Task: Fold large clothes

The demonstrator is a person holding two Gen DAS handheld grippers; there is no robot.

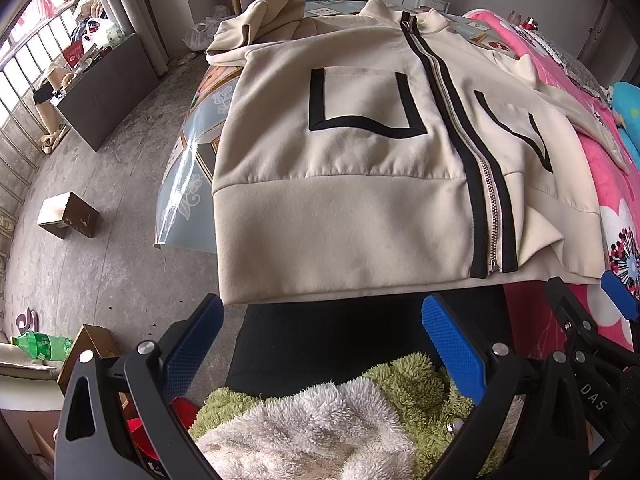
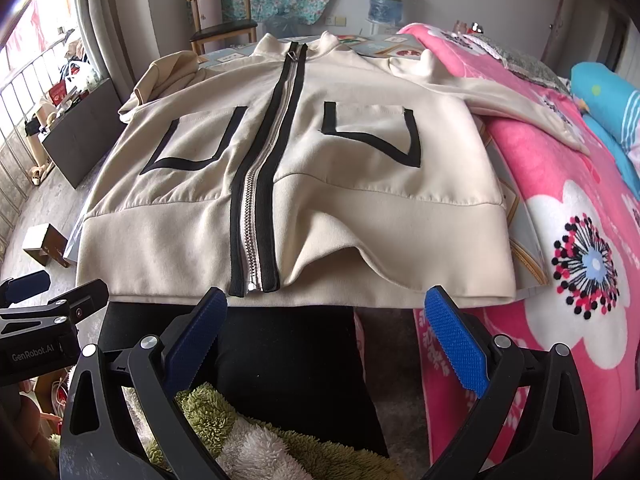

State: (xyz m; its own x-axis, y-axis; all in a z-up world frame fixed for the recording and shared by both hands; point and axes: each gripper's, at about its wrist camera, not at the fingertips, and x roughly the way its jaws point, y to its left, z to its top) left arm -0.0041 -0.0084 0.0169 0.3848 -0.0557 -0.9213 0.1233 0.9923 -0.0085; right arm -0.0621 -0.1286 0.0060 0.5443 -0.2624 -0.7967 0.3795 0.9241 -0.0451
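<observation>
Your left gripper point(image 1: 322, 344) hangs with its jaws spread wide and nothing between them, just short of the near hem of the jacket point(image 1: 360, 140), not touching it. Your right gripper point(image 2: 326, 340) is likewise wide apart and empty, its blue pads point(image 2: 456, 344) hovering near the hem without contact. Each gripper shows at the edge of the other's view, so the two sit close side by side.

The jacket lies front up on the table point(image 1: 188, 184), spread mostly flat, its long axis running away from you: waistband near, collar far. The zipper point(image 2: 260, 176) is closed and runs straight along that axis. The hem overhangs the table's near edge, and right of the zipper it buckles up in a fold. The left sleeve point(image 1: 256, 28) is bunched at the far left; the right sleeve point(image 2: 520, 100) trails onto the pink blanket point(image 2: 560, 240), which crowds the right side. On the left, open floor point(image 1: 100, 208) gives you room beyond the table edge.
</observation>
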